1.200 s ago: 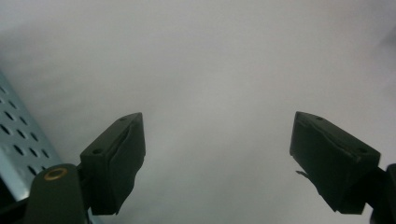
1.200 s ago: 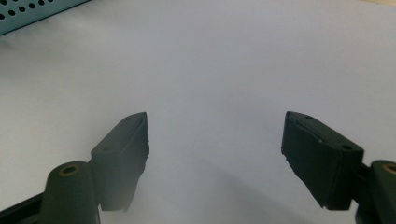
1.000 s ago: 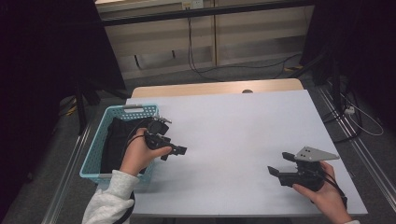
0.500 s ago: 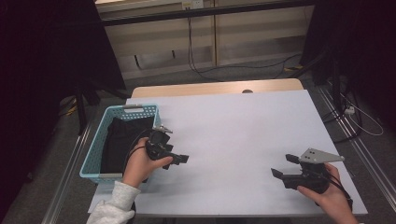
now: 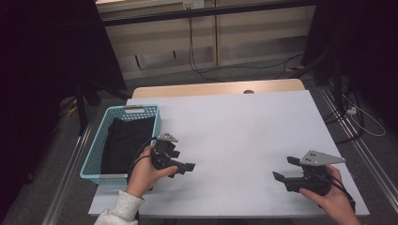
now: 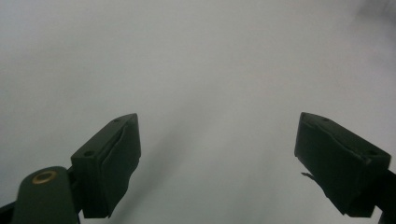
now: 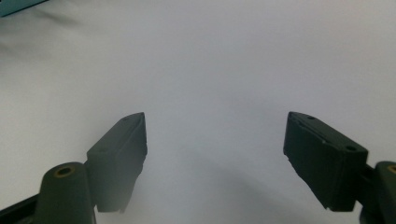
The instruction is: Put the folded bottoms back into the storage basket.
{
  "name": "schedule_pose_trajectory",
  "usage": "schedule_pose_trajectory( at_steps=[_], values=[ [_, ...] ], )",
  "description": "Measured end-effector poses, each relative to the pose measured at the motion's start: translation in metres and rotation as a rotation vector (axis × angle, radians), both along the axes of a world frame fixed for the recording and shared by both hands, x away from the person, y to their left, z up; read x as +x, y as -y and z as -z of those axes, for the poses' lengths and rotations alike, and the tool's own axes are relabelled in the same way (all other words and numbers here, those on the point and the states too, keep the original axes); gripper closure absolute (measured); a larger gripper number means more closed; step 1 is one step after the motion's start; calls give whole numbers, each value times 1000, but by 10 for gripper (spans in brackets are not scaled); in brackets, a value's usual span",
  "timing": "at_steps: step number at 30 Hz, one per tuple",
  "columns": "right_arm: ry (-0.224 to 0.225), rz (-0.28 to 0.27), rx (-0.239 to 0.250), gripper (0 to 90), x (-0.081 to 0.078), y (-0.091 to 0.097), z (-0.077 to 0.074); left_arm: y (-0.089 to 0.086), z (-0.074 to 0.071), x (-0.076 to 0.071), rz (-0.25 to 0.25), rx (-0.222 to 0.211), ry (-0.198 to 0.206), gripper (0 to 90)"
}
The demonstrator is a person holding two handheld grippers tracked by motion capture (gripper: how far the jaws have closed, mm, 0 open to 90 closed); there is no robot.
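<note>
On the white surface, both grippers are wide open and hold nothing. Left gripper sits beside the blue basket. Black cloth lies inside it already. Right gripper waits far off. Little seems left.

the high view is evenly lit from overhead, so the white surface reads bright while the room's far left and right sides fall into near black. shadows here are short and soft, sitting close under each hand. detail is modest and slightly grainy, and the black cloth inside the teal basket shows no texture at all. in the left gripper view the surface is a dull grey haze, out of focus, with a faint diagonal shadow between the dark jaws. the right gripper view is brighter and smoother, with a soft shadow pooled low in the middle; the jaw edges there look slightly soft.
</note>
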State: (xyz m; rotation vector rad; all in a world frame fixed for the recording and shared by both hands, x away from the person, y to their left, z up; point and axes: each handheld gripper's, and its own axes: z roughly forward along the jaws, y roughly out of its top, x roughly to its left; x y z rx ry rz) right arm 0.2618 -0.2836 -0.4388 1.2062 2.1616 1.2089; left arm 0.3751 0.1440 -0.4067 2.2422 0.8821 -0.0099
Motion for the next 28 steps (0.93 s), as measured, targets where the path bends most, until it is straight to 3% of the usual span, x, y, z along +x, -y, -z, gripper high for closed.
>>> schedule_pose_trajectory(
  at_steps=[12,20,28],
  values=[
    [-6,6,-12,211,0,2,4,-3,6,-9,10,-20,44,122],
    [-8,-2,-15,209,0,0,6,-3,16,-13,19,-30,37,112],
    [-11,-6,-20,205,2,-3,7,-6,16,-11,20,-35,39,105]
  ],
)
